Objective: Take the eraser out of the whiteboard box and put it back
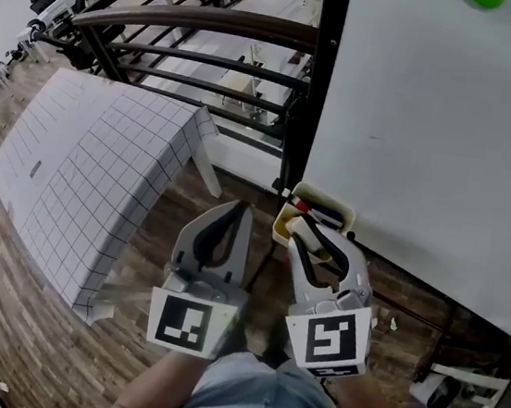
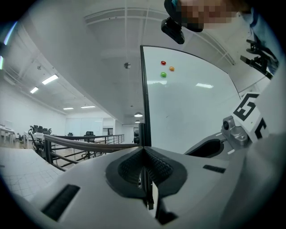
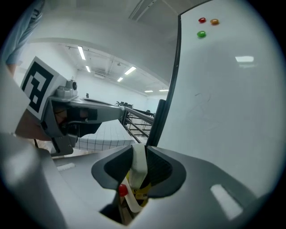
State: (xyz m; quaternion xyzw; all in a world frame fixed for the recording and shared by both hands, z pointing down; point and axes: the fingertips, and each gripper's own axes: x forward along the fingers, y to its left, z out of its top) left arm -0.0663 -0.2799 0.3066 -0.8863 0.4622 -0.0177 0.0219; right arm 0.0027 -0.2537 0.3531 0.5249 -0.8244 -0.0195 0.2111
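Observation:
A pale yellow box (image 1: 332, 200) hangs at the lower left corner of the whiteboard (image 1: 433, 129). It holds markers, one with a red cap (image 1: 299, 205). My right gripper (image 1: 301, 229) hovers just over the box, shut on a cream-white eraser (image 3: 138, 170) that stands on edge between its pads. In the right gripper view the box and the red marker cap (image 3: 121, 190) lie directly below the right gripper (image 3: 144, 156). My left gripper (image 1: 238, 207) is beside it to the left, shut and holding nothing. In the left gripper view its pads (image 2: 144, 154) meet.
A table under a gridded cloth (image 1: 92, 168) stands to the left. A dark railing (image 1: 195, 23) runs behind it. The whiteboard's black frame post (image 1: 320, 86) rises just beyond the box. Coloured magnets (image 3: 202, 34) sit high on the board. A stand foot (image 1: 437, 386) lies lower right.

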